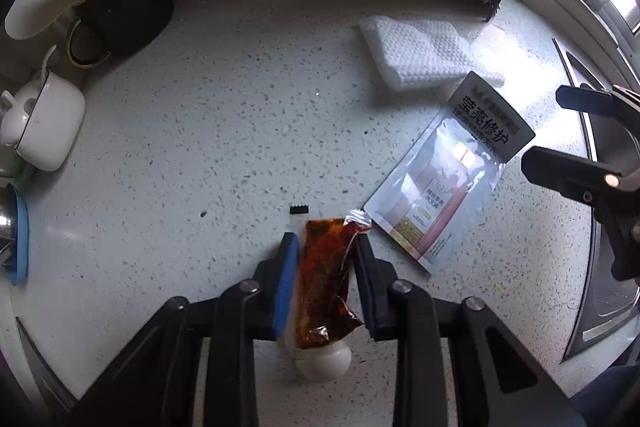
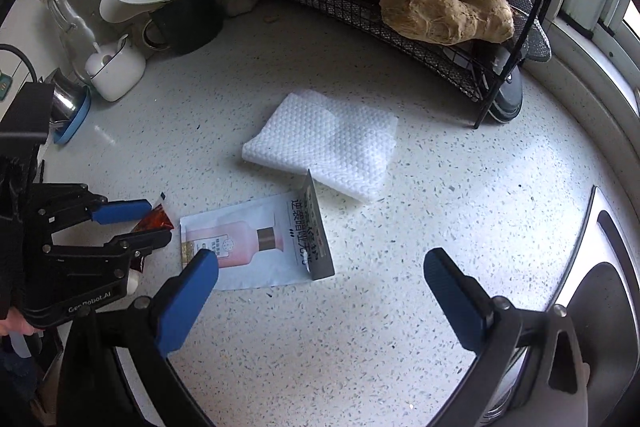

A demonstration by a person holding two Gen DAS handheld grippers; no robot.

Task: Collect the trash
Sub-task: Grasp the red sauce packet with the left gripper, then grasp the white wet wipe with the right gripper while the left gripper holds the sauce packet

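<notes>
A red-brown sauce packet [image 1: 326, 279] lies on the speckled counter between the fingers of my left gripper [image 1: 326, 247], which is partly closed around it; the pads look close to its sides, and contact is unclear. The packet's tip also shows in the right wrist view [image 2: 154, 221], beside the left gripper [image 2: 154, 221]. A white egg-like object [image 1: 324, 363] lies under the packet's near end. A silver-white sachet [image 1: 444, 171] [image 2: 256, 243] lies flat to the right. A folded white paper towel [image 1: 420, 53] [image 2: 324, 143] lies beyond it. My right gripper [image 2: 320, 269] is wide open and empty above the counter near the sachet.
A black wire rack [image 2: 400, 7] holding ginger [image 2: 448, 11] stands at the back. A dark utensil cup [image 2: 188, 19], white jar [image 2: 116, 67] and glass bottle [image 2: 64, 11] stand at back left. A sink [image 2: 608, 307] lies at the right.
</notes>
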